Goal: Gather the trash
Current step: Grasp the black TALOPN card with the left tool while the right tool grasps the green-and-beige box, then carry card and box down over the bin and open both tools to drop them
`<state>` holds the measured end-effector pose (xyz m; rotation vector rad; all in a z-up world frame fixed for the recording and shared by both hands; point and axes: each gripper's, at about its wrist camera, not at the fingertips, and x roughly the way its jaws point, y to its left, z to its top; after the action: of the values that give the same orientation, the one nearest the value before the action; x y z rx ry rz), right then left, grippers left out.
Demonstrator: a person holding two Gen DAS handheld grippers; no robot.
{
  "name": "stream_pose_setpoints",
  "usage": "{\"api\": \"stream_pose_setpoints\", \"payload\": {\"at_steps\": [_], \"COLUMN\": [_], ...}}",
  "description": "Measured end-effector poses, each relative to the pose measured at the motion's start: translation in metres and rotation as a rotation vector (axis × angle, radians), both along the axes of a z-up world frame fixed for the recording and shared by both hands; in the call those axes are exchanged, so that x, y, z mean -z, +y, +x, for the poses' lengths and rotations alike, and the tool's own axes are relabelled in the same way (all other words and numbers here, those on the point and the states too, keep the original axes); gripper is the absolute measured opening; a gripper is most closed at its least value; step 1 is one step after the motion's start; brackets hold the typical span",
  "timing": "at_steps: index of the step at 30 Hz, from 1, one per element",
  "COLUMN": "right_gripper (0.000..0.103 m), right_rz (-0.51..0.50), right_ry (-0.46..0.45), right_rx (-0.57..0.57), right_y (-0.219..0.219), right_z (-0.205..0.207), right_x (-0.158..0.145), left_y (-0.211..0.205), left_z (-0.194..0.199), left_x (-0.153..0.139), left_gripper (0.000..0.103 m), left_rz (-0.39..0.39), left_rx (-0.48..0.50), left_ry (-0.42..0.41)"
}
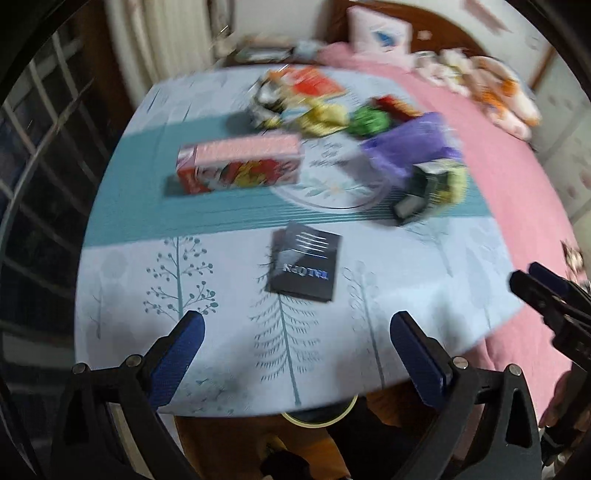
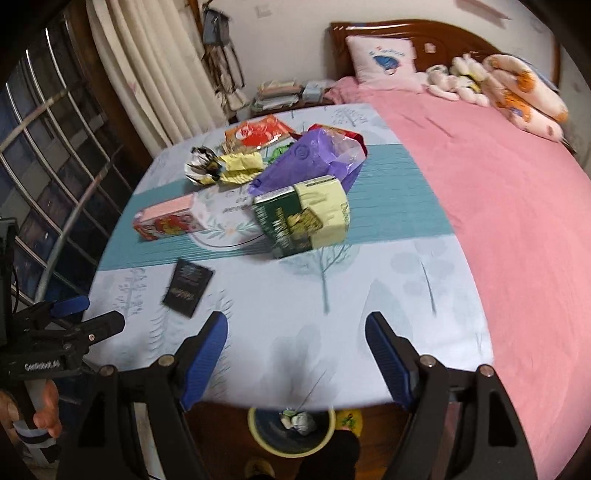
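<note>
Pale blue tree-print cloth (image 2: 369, 295) with a teal band spreads over a pink bedspread (image 2: 498, 192) filling right of frame. Upper right: wooden headboard (image 2: 443, 33), white pillow (image 2: 382, 59) with blue print, plush toys (image 2: 458, 79) beside an orange-patterned cushion (image 2: 524, 96). Upper left: cream curtain (image 2: 155, 66), barred window (image 2: 48, 155) at left edge, stacked books (image 2: 277, 94) near top centre

Two boxes (image 2: 301, 218) (image 2: 168, 219), perhaps six wrappers (image 2: 240, 166).
</note>
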<state>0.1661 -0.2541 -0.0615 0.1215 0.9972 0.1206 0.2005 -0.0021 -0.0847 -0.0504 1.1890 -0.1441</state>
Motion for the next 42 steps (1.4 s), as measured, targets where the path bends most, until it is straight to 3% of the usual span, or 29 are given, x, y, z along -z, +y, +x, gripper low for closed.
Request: {"api": "stream_pose_setpoints", "payload": {"at_steps": [5,12,19,25,26,27,28,29,34,37,39,42], "right_gripper": [0.077,0.077,0.077,0.077,0.075,0.064,0.046,0.039,0.029,0.024,0.022,0.018], "right_rz": [-0.004,-0.021,-0.012,0.042,0.057,0.079,0.115,0.137,0.175,0.186,0.194,0.21], "right_ry": [0.014,0.016,0.0,0.059,0.064,0.071,0.09,0.103,0.11,0.102,0.094,0.088], "right_rx": [-0.122,-0.359,-0.582,-0.694,-0.705,-0.712,-0.72,-0.72,-0.705,-0.693,-0.676,-0.654], "right_y": [-0.024,-0.032,-0.013,0.004,0.005,0.005,0.005,0.003,0.003,0.004,0.005,0.006], "right_z": [0.053,0.113,0.139,0.141,0.14,0.14,0.14,0.141,0.138,0.134,0.129,0.123], "right_x": [0.013,0.033,0.045,0.057,0.058,0.059,0.06,0.061,0.058,0.053,0.049,0.044], "left_y": [-0.007,-0.022,-0.028,-0.026,-0.025,-0.024,-0.022,-0.022,-0.023,-0.03,-0.037,-0.041], "left_z": [0.031,0.058,0.073,0.082,0.082,0.082,0.082,0.082,0.079,0.077,0.076,0.076], "left_x": [0.026,0.062,0.078,0.094,0.096,0.098,0.099,0.099,0.099,0.094,0.087,0.085], "left_gripper": [0.1,0.1,0.1,0.1,0.1,0.1,0.1,0.1,0.097,0.082,0.063,0.062], "left_rz": [0.007,0.029,0.052,0.063,0.063,0.061,0.061,0.06,0.092,0.096,0.097,0.078], "left_rx": [-0.108,-0.141,-0.162,-0.17,-0.176,-0.184,-0.186,-0.183,-0.143,-0.118,-0.108,-0.104], "left_ry": [0.063,0.158,0.177,0.214,0.22,0.226,0.222,0.222,0.216,0.184,0.165,0.168]}}
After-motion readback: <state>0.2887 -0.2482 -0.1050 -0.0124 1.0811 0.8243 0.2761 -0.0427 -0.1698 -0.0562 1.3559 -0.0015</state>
